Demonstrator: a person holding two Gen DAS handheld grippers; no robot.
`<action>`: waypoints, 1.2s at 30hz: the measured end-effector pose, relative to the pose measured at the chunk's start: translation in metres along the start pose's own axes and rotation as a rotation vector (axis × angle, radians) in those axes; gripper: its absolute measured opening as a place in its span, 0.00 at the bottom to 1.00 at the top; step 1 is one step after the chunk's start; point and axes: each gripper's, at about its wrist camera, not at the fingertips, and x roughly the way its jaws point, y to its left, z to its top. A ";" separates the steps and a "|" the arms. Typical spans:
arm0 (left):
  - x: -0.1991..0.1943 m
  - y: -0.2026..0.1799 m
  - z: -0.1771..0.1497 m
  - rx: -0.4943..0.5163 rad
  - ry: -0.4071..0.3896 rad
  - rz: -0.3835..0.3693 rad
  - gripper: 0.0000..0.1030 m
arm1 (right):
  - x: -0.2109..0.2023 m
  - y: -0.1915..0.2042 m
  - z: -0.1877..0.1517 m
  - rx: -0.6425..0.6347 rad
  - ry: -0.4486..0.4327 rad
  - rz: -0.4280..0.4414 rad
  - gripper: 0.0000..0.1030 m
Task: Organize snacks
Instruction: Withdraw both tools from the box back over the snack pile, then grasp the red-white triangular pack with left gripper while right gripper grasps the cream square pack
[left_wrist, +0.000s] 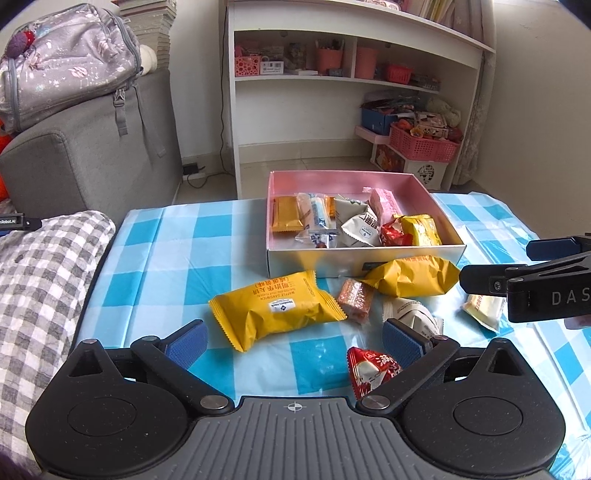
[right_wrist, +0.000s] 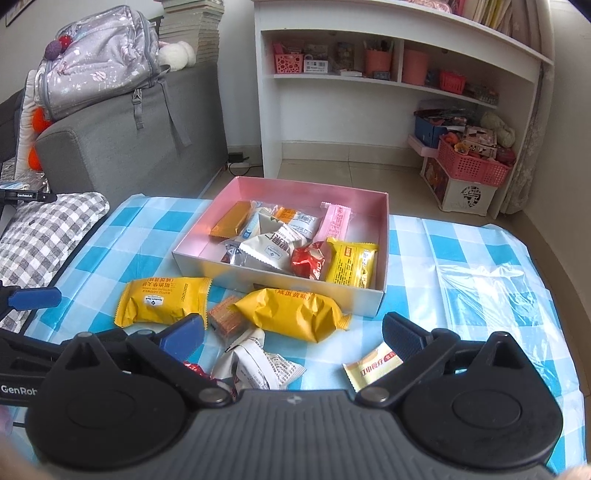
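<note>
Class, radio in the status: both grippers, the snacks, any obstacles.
Left gripper open, empty. Right gripper open, empty. Pink box part filled; six snacks loose on the tablecloth. Path to box clear.

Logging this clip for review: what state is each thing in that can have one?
Left claw: open, empty.
Right claw: open, empty.
Pink box: lidless, partly filled with snacks.
Yellow waffle pack: sealed, on the tablecloth outside the box.
Second yellow pack: sealed, against the box's front wall.
Red triangular snack: sealed, lying loose.
</note>
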 end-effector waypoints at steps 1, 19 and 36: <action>0.000 0.000 -0.002 0.007 0.001 -0.001 0.99 | 0.001 -0.001 -0.001 0.004 0.003 0.000 1.00; 0.041 -0.023 -0.057 0.105 0.043 -0.158 1.00 | 0.018 -0.031 -0.046 0.012 0.050 0.046 1.00; 0.067 -0.048 -0.056 -0.029 -0.014 -0.192 0.63 | 0.042 -0.091 -0.071 -0.028 0.026 0.049 1.00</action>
